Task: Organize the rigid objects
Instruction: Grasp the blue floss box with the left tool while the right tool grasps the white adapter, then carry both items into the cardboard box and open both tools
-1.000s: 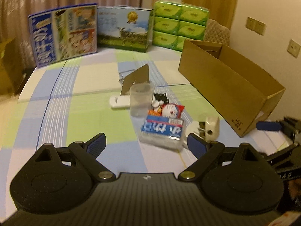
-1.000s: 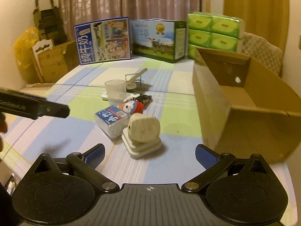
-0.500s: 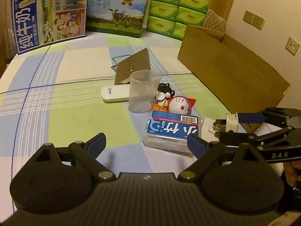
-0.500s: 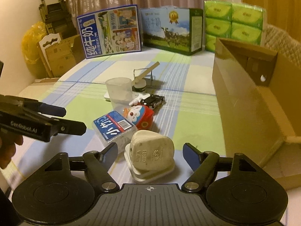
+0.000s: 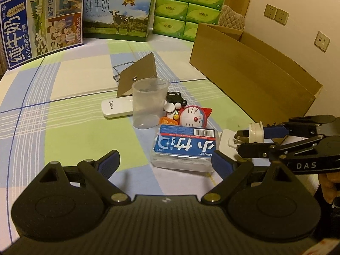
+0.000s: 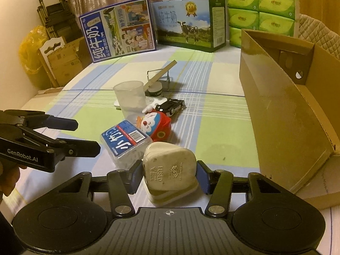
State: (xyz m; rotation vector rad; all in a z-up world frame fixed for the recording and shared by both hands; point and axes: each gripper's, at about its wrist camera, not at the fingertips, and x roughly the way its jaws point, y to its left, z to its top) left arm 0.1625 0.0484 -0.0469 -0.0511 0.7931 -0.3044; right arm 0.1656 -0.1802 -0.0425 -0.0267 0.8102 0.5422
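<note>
The right hand-held gripper [image 6: 169, 177] has its blue pads [image 6: 136, 177] closed in against both sides of a white fused plug [image 6: 169, 171], which stands on a white flat adapter base [image 6: 170, 196] on the bench [image 6: 223, 127]; the plug fills the gap between the fingers, so it appears gripped, low and close to the camera. In the left wrist view the same plug [image 5: 256, 132] shows end-on between those fingers, its pins pointing left over the white base. The left hand-held gripper [image 5: 165, 161] is spread wide and holds nothing; it hovers above the checked cloth with a blue-labelled clear box [image 5: 184, 146] just ahead, nearer its right finger. Just beyond that box lie a red and white cartoon cat toy [image 5: 195, 116] and a clear plastic cup [image 5: 148, 104], standing upright, with a white remote [image 5: 116, 108] behind the cup and a small black toy car [image 5: 175, 97] beside it. A tilted cardboard panel on a wire stand [image 5: 138, 76] is farther back. To the right an open cardboard box [image 6: 286, 106] stands well apart from the pile, just right of the gripped plug. Milk cartons [image 5: 116, 12] and green tissue packs [image 5: 187, 6] line the far edge.
</note>
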